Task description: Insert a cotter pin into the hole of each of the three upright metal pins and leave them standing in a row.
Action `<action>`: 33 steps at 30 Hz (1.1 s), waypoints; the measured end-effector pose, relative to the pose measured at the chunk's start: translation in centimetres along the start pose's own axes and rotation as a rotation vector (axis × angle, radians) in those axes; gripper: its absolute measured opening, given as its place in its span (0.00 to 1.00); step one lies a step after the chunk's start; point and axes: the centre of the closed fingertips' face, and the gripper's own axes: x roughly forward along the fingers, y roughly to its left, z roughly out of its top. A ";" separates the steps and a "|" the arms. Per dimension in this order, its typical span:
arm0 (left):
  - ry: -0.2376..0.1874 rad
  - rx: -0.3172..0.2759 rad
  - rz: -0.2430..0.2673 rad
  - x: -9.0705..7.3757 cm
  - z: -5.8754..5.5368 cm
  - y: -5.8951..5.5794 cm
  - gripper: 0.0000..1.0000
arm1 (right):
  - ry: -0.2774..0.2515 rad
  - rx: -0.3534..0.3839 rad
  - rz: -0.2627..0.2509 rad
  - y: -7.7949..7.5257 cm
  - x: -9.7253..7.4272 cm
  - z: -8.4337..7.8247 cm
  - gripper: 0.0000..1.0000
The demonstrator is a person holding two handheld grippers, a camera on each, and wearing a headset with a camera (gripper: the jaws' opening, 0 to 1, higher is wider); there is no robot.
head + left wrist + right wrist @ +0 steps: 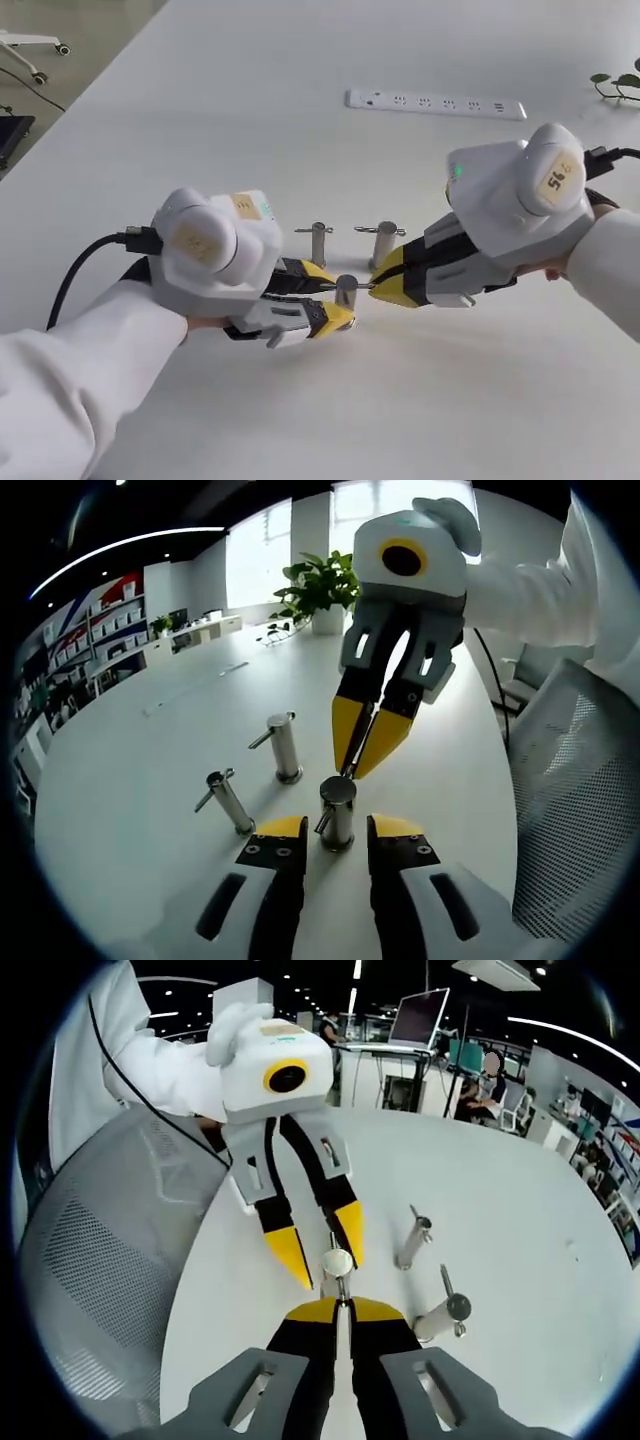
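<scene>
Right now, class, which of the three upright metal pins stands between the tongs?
The front pin: it stands between the left gripper's tongs, with the right gripper holding a cotter pin at it. The two pins behind stand free.

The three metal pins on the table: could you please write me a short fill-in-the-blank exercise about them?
The right gripper is shut on a ___ pin.
The left gripper brackets the front metal pin with jaws ___.
The ___ rear metal pins already hold theirs.
Missing: cotter; open; two.
</scene>
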 end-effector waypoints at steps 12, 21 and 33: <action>0.018 -0.009 -0.006 -0.8 -0.6 -0.2 0.43 | 0.013 -0.012 0.005 0.3 0.8 0.8 0.00; -0.021 -0.061 -0.070 -1.5 -0.1 -1.7 0.81 | -0.042 0.053 0.013 0.7 1.7 1.1 0.20; -0.032 -0.120 -0.086 -3.3 -0.7 -2.5 0.99 | -0.089 0.116 -0.011 0.2 3.2 1.3 0.16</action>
